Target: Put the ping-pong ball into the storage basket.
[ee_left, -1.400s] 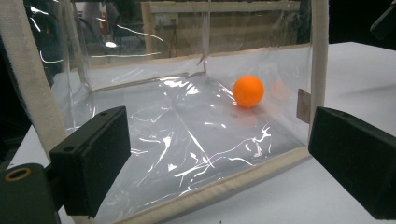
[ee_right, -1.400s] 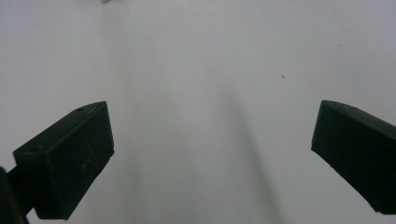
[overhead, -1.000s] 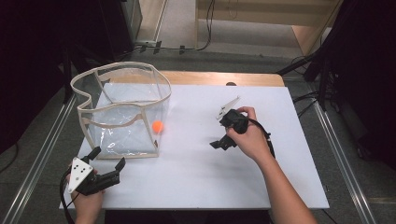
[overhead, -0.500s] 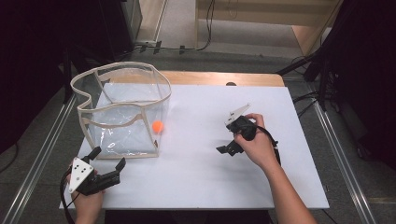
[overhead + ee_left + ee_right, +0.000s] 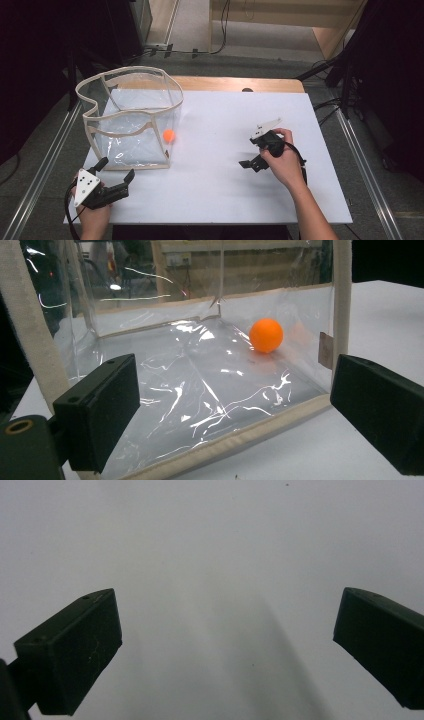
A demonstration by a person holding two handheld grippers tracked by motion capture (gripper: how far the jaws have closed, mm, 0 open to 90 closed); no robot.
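From the high view I see the orange ball (image 5: 169, 135) inside the clear bag (image 5: 131, 120), at its right wall, while my left gripper (image 5: 116, 175) waits spread just before the bag. In the left gripper view the jaws stand apart and hold nothing, facing the ball. In the right gripper view my right gripper (image 5: 227, 645) is spread wide over the bare white table (image 5: 210, 540).

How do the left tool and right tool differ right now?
The left tool sits at the near left corner of the white table, aimed at the clear plastic bag with beige trim holding the orange ball. The right tool is mid-table, tipped down at bare surface. Both are open and empty.
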